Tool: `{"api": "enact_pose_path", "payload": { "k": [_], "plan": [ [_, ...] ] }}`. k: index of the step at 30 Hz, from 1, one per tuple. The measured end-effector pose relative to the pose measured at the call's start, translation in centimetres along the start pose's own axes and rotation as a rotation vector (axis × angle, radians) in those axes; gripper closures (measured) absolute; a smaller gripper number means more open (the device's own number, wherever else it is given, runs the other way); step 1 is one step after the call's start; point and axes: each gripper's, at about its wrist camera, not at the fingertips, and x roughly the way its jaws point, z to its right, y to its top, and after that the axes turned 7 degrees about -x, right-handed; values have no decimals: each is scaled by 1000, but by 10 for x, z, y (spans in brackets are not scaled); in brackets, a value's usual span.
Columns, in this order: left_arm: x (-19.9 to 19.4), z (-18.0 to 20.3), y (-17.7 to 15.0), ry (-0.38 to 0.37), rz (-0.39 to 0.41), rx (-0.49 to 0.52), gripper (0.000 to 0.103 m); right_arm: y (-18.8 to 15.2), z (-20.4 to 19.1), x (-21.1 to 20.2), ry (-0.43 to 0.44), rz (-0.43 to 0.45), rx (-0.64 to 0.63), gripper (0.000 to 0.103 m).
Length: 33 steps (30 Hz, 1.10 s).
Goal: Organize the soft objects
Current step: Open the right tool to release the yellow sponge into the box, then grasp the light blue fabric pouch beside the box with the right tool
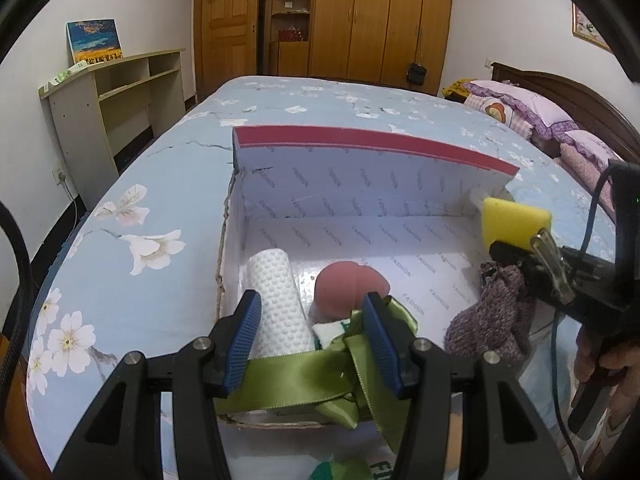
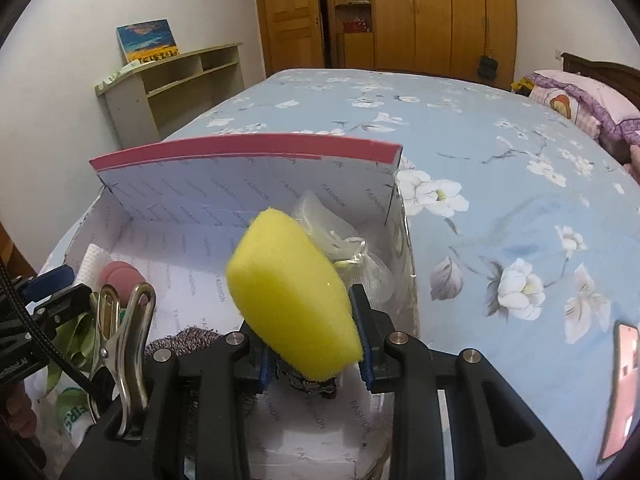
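The left gripper [image 1: 312, 344] is sitting low centre of its own view, jaws standing apart with nothing pinched, its blue pads [image 1: 246, 340] flanking a green satin ribbon [image 1: 304, 364] that is draping over the near wall of the open cardboard box [image 1: 360, 184]. Just beyond the pads, inside the box, a white dimpled foam roll [image 1: 278, 300] is lying to the left, and a pink makeup sponge [image 1: 350, 284] is sitting right beside it. A purple knitted piece [image 1: 492, 312] is slumping against the box's right side.

Over in the right wrist view, the right gripper [image 2: 316, 354] is squeezing a yellow sponge [image 2: 294, 292] between its blue pads, holding it tilted above the box floor in the middle of the frame. Behind the sponge, in the far right corner of the box, a white mesh bundle [image 2: 352, 248] is resting, possibly a bath pouf; the blur is making that hard to call. A metal clip [image 2: 122, 320] is sticking up at lower left. The box is sitting on the blue floral bedspread [image 2: 500, 184].
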Motion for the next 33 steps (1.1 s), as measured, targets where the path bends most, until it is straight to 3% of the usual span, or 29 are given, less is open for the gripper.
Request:
{"api": "enact_pose_path", "payload": {
  "k": [10,12,14,33],
  "plan": [
    [-8,0,3,-2,14,-9,47,3,-4,-13,-16,38,-22,55],
    [-10,1,4,13,8,-5,47,4,-6,-17,-5,52,-27,46],
    [-13,2,4,17,8,-3,47,5,-8,-22,0,65,-36,43],
    [-64,6,-8,-4,38,19,47,-4,-24,-77,27,132,-53,43]
  ]
}}
